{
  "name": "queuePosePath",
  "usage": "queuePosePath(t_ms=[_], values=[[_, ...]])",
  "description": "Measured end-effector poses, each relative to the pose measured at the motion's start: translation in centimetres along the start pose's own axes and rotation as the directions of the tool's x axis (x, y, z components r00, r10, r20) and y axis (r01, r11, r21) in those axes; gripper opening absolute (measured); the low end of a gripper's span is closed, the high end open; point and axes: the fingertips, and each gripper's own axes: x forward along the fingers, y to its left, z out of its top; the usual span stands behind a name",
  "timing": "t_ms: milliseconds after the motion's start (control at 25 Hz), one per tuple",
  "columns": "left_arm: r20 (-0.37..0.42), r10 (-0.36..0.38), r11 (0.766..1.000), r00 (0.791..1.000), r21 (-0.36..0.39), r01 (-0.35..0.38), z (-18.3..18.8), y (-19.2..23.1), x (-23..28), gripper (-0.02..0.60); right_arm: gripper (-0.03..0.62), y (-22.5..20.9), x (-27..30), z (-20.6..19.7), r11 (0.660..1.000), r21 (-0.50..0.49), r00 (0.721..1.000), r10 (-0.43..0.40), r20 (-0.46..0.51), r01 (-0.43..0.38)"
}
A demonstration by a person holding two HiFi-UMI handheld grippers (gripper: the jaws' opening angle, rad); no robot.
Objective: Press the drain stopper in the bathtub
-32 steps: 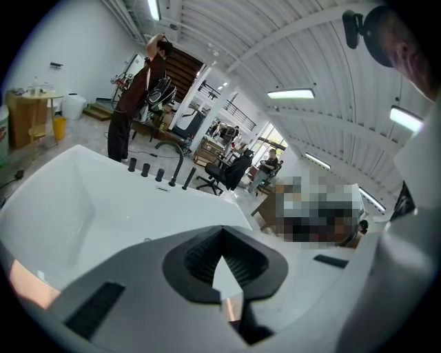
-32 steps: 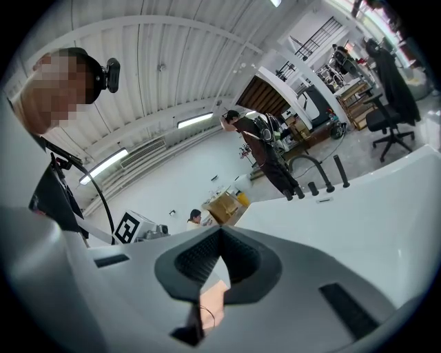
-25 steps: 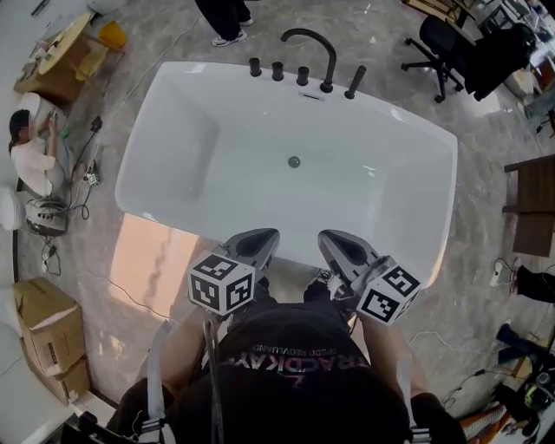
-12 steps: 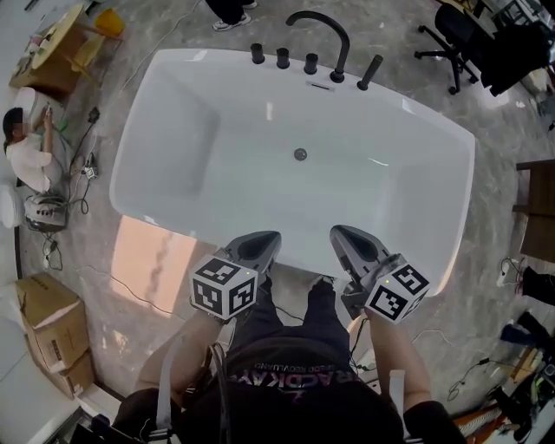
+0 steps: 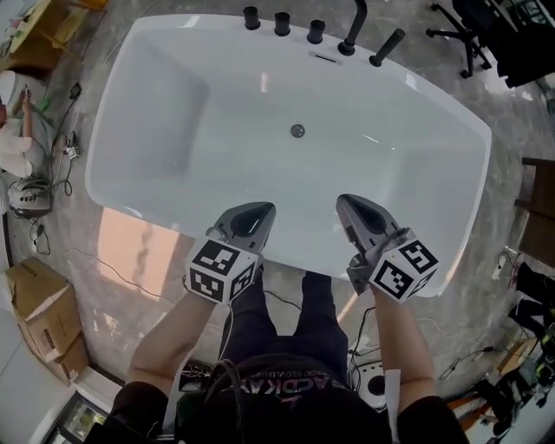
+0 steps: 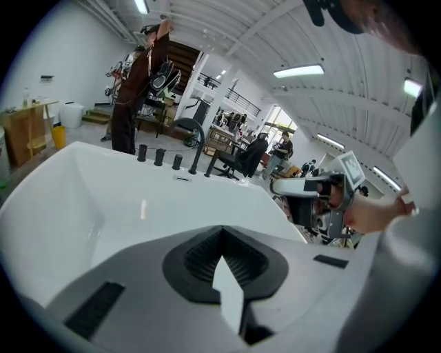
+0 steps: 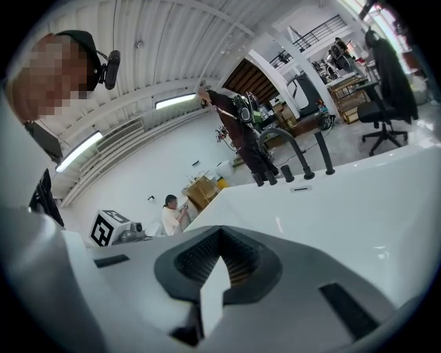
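The white bathtub (image 5: 173,121) fills most of the head view and stretches away in front of both claws, its near rim passing right under their tips. The left gripper (image 5: 260,212) and the right gripper (image 5: 349,206) are held side by side above that near rim. They are apart from each other and both point across the basin toward the far wall.

In the left gripper view, the left gripper (image 6: 222,231) has its jaws brought together at the tips, and nothing sits in the ribbed black recess behind them. Only a sliver of white tub shows through. The right gripper view shows the right gripper (image 7: 220,233) the same way, jaws together and empty.

Far beyond the tips, on the tub's far ledge, stands a row of black taps (image 5: 282,22), with a black spout (image 5: 355,26) to their right.

The drain stopper (image 5: 297,131) is a small grey disc on the tub floor. It lies ahead of the claws and well apart from them, roughly on the line between the two, and lower than both. Neither gripper view shows it, since both look out over the basin rather than down into it. It is too small here to tell whether it sits raised or pushed down.

As I read it, the task has not really begun. Nothing touches the stopper, and the claws are only poised at the rim. What remains is the whole working part: reaching one closed claw forward and down to the basin floor, setting its tip on the disc and pressing.
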Motion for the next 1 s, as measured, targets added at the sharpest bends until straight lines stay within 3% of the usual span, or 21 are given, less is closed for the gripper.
queuePosePath(t_ms=[720,1000], values=[[0.040,0.010,0.999,0.999,0.033,-0.012,-4.4,5.0,6.7,0.003,0.012,-10.0,9.5,-4.6,0.991,-0.122,0.989,-0.072,-0.132,0.056],[0.026,-0.012,0.994,1.000,0.106,0.009,-6.5,6.1,9.9,0.003,0.012,-14.5,13.6,-7.7,0.984,-0.157,0.976,-0.113,-0.187,0.084]])
